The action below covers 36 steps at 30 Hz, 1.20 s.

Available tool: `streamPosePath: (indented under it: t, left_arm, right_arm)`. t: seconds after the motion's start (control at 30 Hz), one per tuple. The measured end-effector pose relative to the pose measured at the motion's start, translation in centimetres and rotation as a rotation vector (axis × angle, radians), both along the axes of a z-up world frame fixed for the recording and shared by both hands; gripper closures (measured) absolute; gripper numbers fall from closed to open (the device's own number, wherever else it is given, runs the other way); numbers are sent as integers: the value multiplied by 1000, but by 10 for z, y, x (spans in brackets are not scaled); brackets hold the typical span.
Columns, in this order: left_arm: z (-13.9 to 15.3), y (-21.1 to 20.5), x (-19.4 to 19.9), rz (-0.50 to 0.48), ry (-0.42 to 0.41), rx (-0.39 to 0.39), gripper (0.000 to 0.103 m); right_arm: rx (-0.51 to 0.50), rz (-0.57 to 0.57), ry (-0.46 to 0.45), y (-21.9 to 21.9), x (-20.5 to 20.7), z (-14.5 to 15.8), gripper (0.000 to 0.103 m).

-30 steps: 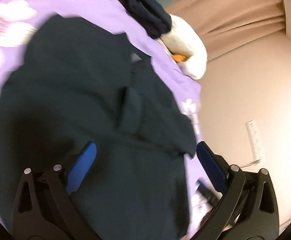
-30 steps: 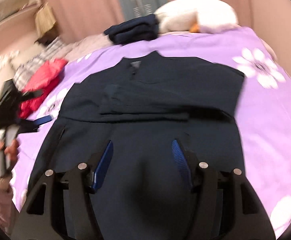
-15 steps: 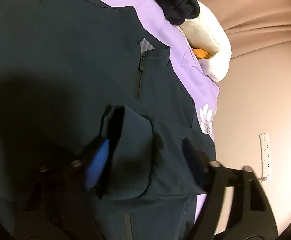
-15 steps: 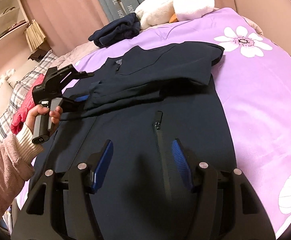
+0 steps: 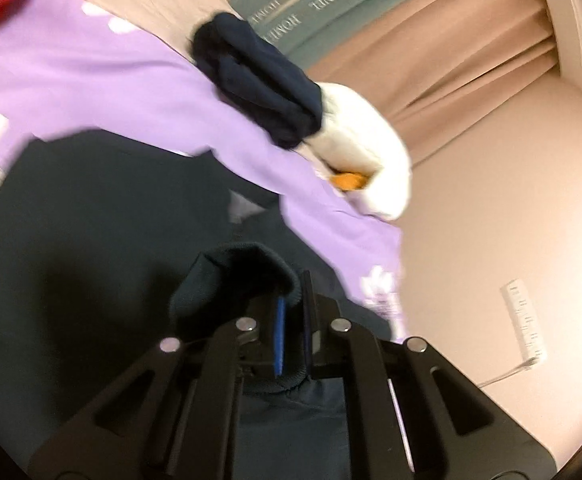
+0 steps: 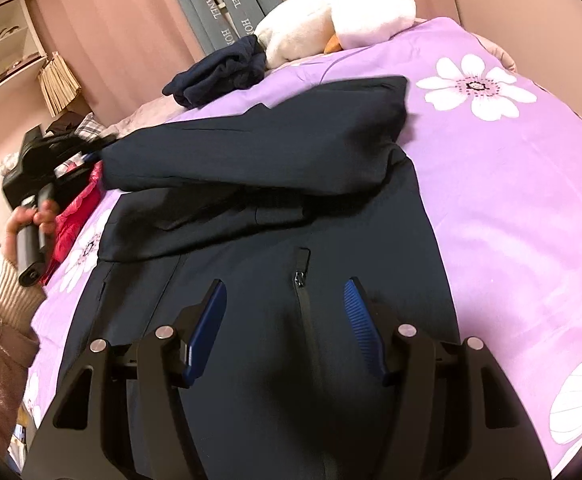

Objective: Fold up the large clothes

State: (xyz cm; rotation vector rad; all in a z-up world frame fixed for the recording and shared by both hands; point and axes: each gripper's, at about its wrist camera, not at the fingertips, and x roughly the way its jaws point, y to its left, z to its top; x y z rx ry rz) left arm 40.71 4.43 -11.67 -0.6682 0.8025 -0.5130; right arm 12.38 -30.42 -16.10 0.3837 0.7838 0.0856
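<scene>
A large dark navy zip jacket (image 6: pixel 275 248) lies spread on the purple flowered bedspread (image 6: pixel 511 184); it also shows in the left wrist view (image 5: pixel 103 216). My left gripper (image 5: pixel 293 320) is shut on the cuff of its sleeve (image 5: pixel 235 276) and holds it lifted. In the right wrist view the left gripper (image 6: pixel 95 154) is at the far left and the sleeve (image 6: pixel 251 152) stretches across the chest. My right gripper (image 6: pixel 285 312) is open and empty above the jacket's lower front, over the zip (image 6: pixel 303 280).
A folded navy garment (image 6: pixel 219 72) and a white plush goose (image 6: pixel 331 20) lie at the bed's head. Red clothing (image 6: pixel 77 212) and plaid fabric lie at the left edge. Curtains and a wall stand behind the bed.
My left gripper has closed on the sleeve cuff and pulled it up and leftward, dragging the sleeve across the jacket. My right gripper has stayed open above the hem.
</scene>
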Motion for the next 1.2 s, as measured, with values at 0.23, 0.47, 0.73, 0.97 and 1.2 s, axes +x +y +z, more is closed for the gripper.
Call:
streamPosePath:
  t: [0.23, 0.47, 0.73, 0.97, 1.2]
  left_arm:
    - [-52, 51, -16, 137, 148, 214, 78]
    - [-50, 68, -32, 119, 147, 235, 34]
    - [-14, 15, -25, -30, 10, 290, 34]
    - [-42, -38, -10, -176, 18, 436, 34]
    - [-72, -55, 1, -223, 63, 525, 34]
  right_arm:
    - [10, -37, 63, -14, 11, -10, 41]
    - [78, -95, 36, -57, 56, 11, 36]
    - [111, -182, 68, -101, 198, 6, 35]
    - [253, -181, 193, -118, 265, -40, 61]
    - [246, -243, 143, -143, 255, -48, 99]
